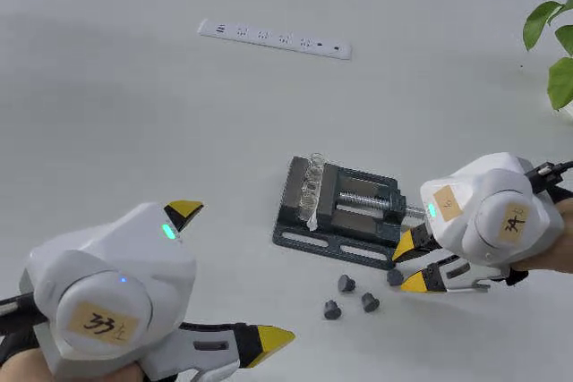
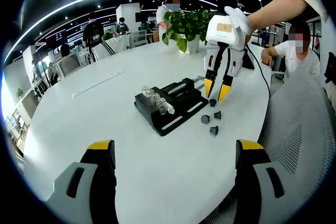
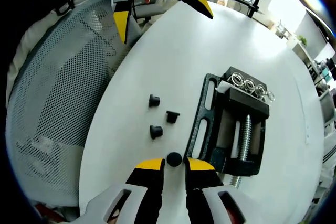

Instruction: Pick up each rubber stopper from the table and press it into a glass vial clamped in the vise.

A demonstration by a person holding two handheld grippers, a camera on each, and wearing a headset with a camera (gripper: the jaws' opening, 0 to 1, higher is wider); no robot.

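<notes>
While right tool (image 3: 175, 164), slightly parted, straddles stopper (image 3: 174, 158), contact unclear; left tool (image 2: 174, 148) spread; vials (image 3: 251, 85) half-hidden in vise (image 3: 242, 104).

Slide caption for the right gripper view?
Right gripper, jaws open, at one stopper beside the vise; three more stoppers lie loose on the table.

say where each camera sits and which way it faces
Head view: on the headset, looking down at the vise; left gripper and right gripper show.
Left gripper view: on the left gripper, facing across the table to the vise; own open jaws below.
Right gripper view: on the right gripper, looking down at a stopper by its jaws.
All share the vise.
</notes>
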